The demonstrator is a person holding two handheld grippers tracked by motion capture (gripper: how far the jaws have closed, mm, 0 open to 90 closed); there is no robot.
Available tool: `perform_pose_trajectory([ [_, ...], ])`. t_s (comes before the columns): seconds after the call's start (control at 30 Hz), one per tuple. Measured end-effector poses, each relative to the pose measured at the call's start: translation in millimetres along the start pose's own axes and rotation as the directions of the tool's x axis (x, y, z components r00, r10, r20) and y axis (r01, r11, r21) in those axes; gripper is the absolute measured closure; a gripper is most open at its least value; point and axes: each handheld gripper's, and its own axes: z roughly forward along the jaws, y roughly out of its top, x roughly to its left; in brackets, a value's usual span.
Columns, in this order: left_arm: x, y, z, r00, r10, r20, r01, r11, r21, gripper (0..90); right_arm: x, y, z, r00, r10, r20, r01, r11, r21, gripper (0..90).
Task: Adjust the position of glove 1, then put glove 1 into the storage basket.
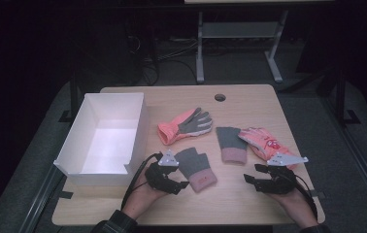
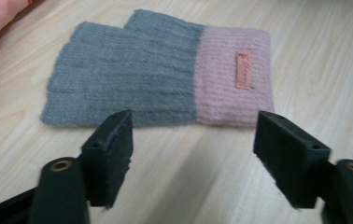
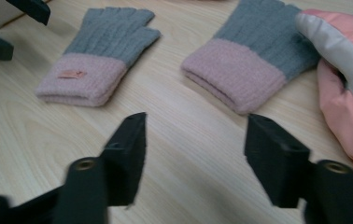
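Grey-pink glove (image 2: 160, 77) flat, untouched; left gripper (image 2: 193, 149) open, empty.

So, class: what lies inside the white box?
The white box shows just its bare white floor and inner walls, no gloves; its near wall hides a strip of floor behind it.

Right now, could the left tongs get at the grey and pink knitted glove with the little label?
Probably yes: the left tongs stand open just short of the labelled glove, with bare table between.
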Motion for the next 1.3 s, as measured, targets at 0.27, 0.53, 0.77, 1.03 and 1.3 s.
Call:
perform_pose_trajectory([
  [0.27, -1.5, -9.1, -2.3, 0.9999, -0.014, 0.004, 0.014, 0.9999, -0.003, 18.8, -2.3, 11.0, 11.3, 0.9999, -0.004, -0.015, 0.005, 1.000, 0.025, 73.8],
  [0.53, -1.2, -15.5, 1.0, 0.9996, -0.025, 0.009, 0.025, 0.9995, 0.020, 18.3, -4.4, 27.4, 22.7, 0.9988, -0.013, -0.048, 0.014, 0.999, 0.031, 90.0],
  [0.77, 0.0, -21.6, -2.0, 0.9991, -0.042, -0.001, 0.042, 0.9990, 0.018, 18.2, -8.1, 42.8, 42.6, 0.9978, -0.027, -0.061, 0.029, 0.999, 0.036, 90.0],
  [1.03, -2.6, -24.2, -1.9, 0.9992, -0.041, 0.001, 0.041, 0.9987, 0.030, 18.2, -14.6, 55.3, 62.8, 0.9980, -0.042, -0.048, 0.044, 0.998, 0.050, 90.0],
  [1.3, -2.9, -24.6, -2.2, 0.9995, -0.031, 0.005, 0.031, 0.9990, 0.032, 18.3, -20.3, 65.5, 83.0, 0.9991, -0.030, -0.031, 0.032, 0.997, 0.069, 90.0],
])
